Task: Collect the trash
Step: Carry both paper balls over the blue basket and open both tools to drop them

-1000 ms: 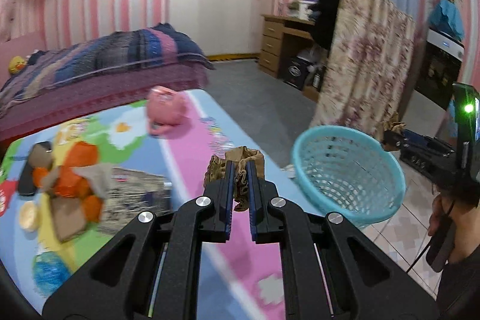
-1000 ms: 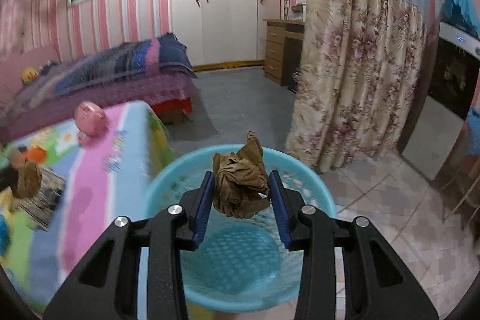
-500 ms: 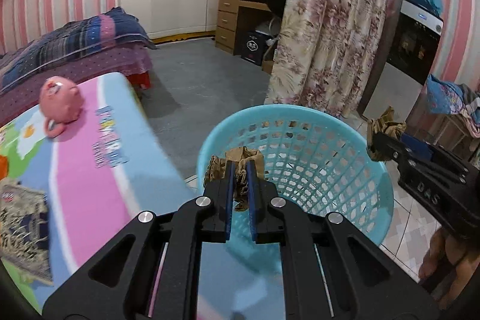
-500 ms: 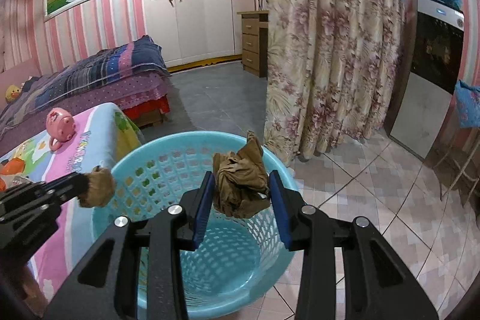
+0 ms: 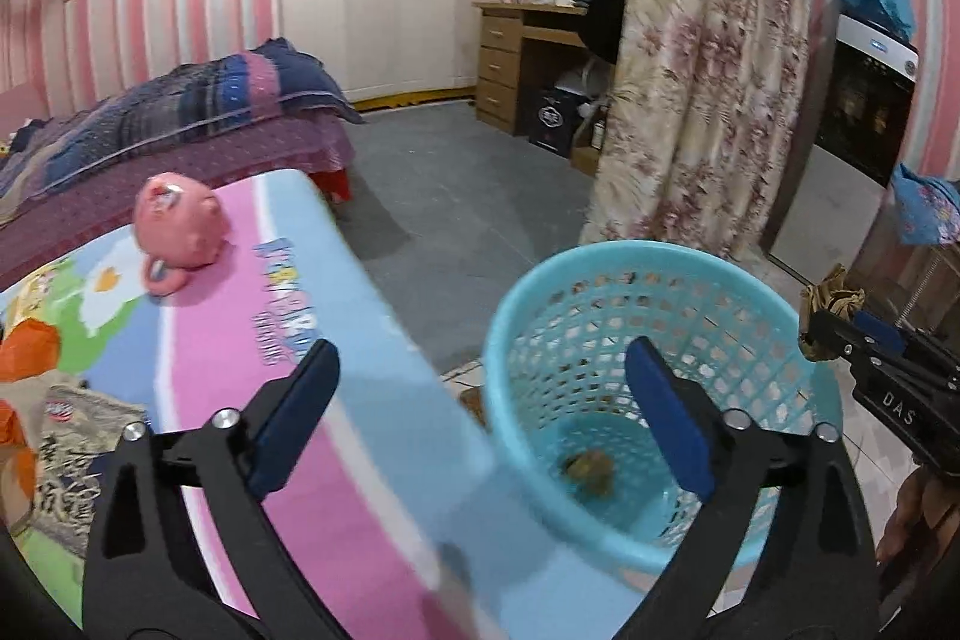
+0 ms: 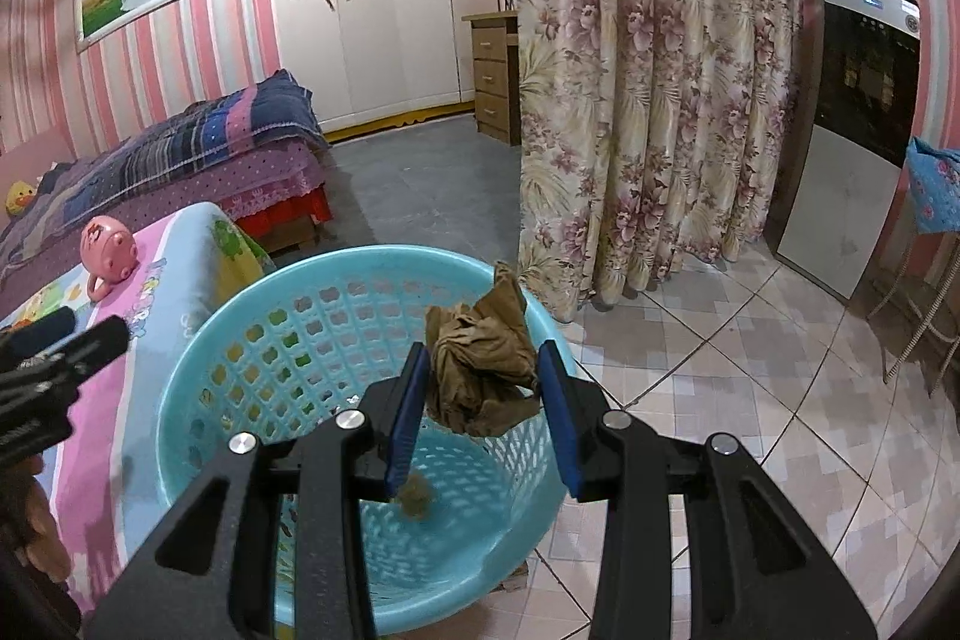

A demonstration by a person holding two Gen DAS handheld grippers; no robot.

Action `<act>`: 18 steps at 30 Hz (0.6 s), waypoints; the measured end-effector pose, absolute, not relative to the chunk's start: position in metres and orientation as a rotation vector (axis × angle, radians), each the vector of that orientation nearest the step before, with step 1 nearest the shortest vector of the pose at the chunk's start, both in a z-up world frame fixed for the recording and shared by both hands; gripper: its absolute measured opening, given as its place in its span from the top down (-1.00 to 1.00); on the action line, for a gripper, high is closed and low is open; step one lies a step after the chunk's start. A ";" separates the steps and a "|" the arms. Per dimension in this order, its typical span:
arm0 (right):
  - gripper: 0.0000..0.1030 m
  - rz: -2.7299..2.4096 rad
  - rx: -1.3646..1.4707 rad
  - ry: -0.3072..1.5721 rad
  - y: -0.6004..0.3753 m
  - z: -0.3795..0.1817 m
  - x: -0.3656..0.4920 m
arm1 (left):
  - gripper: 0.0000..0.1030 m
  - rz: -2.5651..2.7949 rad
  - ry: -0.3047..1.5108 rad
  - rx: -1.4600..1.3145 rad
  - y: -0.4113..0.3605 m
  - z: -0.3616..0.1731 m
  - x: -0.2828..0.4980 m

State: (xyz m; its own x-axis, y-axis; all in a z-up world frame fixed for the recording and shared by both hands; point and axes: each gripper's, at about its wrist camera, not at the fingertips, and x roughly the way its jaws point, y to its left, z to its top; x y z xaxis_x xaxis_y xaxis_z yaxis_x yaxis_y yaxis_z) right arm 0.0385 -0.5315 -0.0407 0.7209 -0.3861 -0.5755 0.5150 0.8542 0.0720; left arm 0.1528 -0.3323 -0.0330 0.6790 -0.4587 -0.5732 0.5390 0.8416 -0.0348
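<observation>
A light-blue plastic basket [image 5: 606, 280] [image 6: 252, 304] stands on the tiled floor beside the table. A small brown paper wad [image 5: 591, 467] [image 6: 417, 499] lies on its bottom. My left gripper [image 5: 480, 400] hangs over the basket's near rim with its jaws opening wide and nothing between them. My right gripper [image 6: 483, 388] is shut on a larger crumpled brown paper [image 6: 480, 370] above the basket's far right rim; that paper [image 5: 831, 295] also shows at the right edge of the left wrist view.
A table with a colourful cartoon cloth [image 5: 336, 340] lies left of the basket, with a pink piggy bank [image 5: 177, 226], orange scraps [image 5: 27, 352] and a printed wrapper [image 5: 72, 436] on it. A floral curtain [image 6: 648, 100] hangs behind the basket, a bed [image 6: 192, 154] farther left.
My left gripper moved from over the table to over the basket, then opened; its brown paper dropped to the basket's bottom. My right gripper kept its grip and moved slightly over the basket.
</observation>
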 end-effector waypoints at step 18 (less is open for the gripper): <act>-0.69 -0.476 0.255 0.568 -0.505 -0.049 0.063 | -0.89 -0.434 0.583 0.115 -0.248 -0.022 0.127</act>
